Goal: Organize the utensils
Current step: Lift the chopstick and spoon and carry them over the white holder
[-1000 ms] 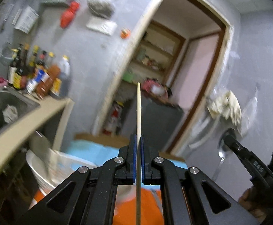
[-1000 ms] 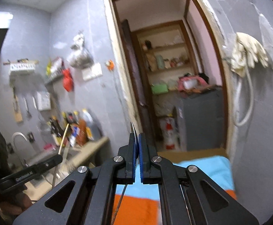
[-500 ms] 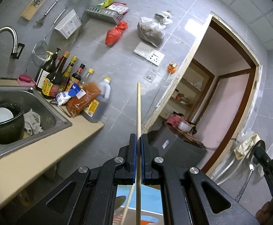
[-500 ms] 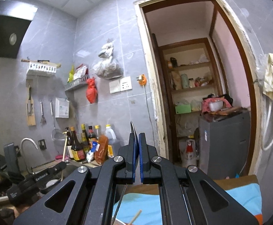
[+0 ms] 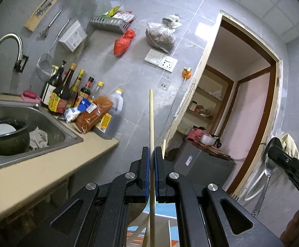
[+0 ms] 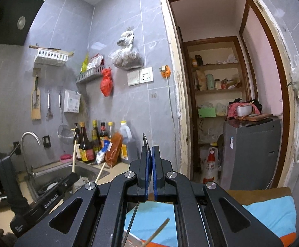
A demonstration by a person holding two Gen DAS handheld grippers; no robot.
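My left gripper (image 5: 151,154) is shut on a pale wooden chopstick (image 5: 151,115) that stands upright between its pads. A second chopstick tip (image 5: 164,146) pokes up just right of the pads. My right gripper (image 6: 149,154) is shut on a metal spoon; its thin edge (image 6: 145,140) sticks up past the pads. In the left wrist view the right gripper (image 5: 277,148) holds that spoon (image 5: 269,167), handle hanging down. In the right wrist view the left gripper (image 6: 71,178) holds its chopstick (image 6: 73,156) upright at lower left. Another chopstick (image 6: 157,230) lies below over a blue and orange cloth (image 6: 272,212).
A steel sink (image 5: 52,127) with a dark pot (image 5: 7,138) sits at left on a beige counter (image 5: 46,164). Sauce bottles (image 5: 67,94) stand against the grey tiled wall. A doorway (image 6: 221,103) opens onto shelves and a grey cabinet (image 6: 252,152).
Both grippers have tilted upward, so the views rose from the cloth to the wall and ceiling. A second chopstick tip now shows beside the left pads. Both grips are unchanged.
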